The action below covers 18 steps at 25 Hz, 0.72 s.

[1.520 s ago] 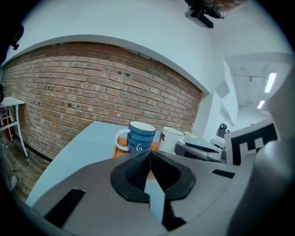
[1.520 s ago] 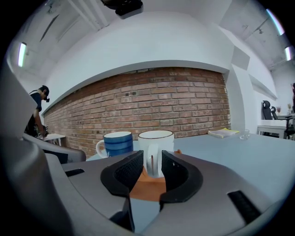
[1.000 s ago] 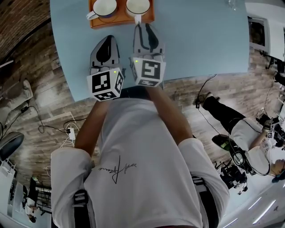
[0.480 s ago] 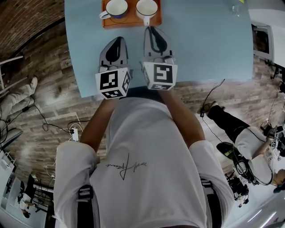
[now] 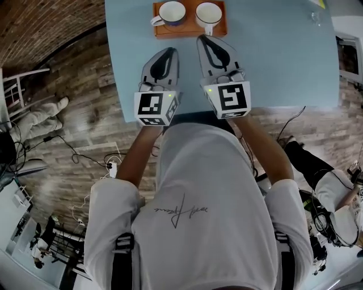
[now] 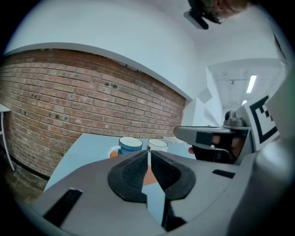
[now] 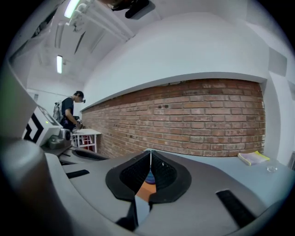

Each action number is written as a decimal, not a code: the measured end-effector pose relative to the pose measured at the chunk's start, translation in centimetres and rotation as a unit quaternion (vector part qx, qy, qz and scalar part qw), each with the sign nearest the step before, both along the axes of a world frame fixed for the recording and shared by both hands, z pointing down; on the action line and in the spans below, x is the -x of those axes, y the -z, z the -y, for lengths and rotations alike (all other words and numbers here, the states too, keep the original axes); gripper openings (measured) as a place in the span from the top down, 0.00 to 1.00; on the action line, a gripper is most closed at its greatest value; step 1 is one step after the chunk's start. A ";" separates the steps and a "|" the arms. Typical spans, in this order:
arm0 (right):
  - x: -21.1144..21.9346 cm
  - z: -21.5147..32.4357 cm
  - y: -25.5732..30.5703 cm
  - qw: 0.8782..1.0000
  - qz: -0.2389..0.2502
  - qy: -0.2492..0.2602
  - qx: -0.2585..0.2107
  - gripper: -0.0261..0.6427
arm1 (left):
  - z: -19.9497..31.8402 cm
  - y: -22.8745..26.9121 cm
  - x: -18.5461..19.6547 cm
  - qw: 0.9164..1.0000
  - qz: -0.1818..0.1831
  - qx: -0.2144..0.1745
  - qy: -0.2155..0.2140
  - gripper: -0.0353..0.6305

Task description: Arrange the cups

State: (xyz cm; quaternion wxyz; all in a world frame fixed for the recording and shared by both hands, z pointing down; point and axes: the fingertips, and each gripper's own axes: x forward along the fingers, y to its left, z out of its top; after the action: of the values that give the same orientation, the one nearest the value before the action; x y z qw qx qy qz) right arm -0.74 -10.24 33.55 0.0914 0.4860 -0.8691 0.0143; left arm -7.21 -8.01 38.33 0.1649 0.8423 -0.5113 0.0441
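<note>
An orange tray lies at the far side of the light blue table. On it stand a blue cup on the left and a white cup on the right, both upright. My left gripper is shut and empty, short of the tray. The right gripper has just been closing with nothing between its jaws; it is shut, its tip just before the tray's near edge and clear of the white cup. In the left gripper view both cups, blue and white, show beyond the shut jaws.
A small glass stands at the table's far right, and a yellow book lies there too. A brick wall runs behind the table. Cables cross the wooden floor, and another person sits low at the right.
The right gripper's jaws, apart at the white cup's handle a second ago, have closed and drawn back from it. Both grippers rose slightly. The head view shifted, so the table sits further right.
</note>
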 end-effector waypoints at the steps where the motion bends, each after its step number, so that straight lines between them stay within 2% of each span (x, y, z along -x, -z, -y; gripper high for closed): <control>1: 0.5 -0.3 0.1 1.000 -0.007 0.014 -0.001 0.92 | 0.3 0.1 0.3 1.000 -0.001 -0.003 -0.002 0.93; 8: 2.7 -2.5 0.6 0.997 -0.007 0.071 0.003 0.92 | 1.9 -0.1 2.0 0.999 -0.005 -0.017 -0.042 0.93; 14: 3.6 -3.6 0.6 0.994 0.004 0.101 0.028 0.92 | 3.6 -0.2 3.8 0.998 -0.012 -0.027 -0.053 0.93; 18: 4.1 -3.5 0.4 0.994 0.005 0.107 0.039 0.92 | 4.6 -0.5 3.9 0.996 0.007 -0.041 -0.075 0.93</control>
State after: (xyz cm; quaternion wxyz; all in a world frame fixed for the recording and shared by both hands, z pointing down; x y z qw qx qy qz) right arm -4.84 -6.73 33.10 0.1069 0.3864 -0.9152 0.0404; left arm -11.09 -12.58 38.84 0.1225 0.8841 -0.4491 0.0414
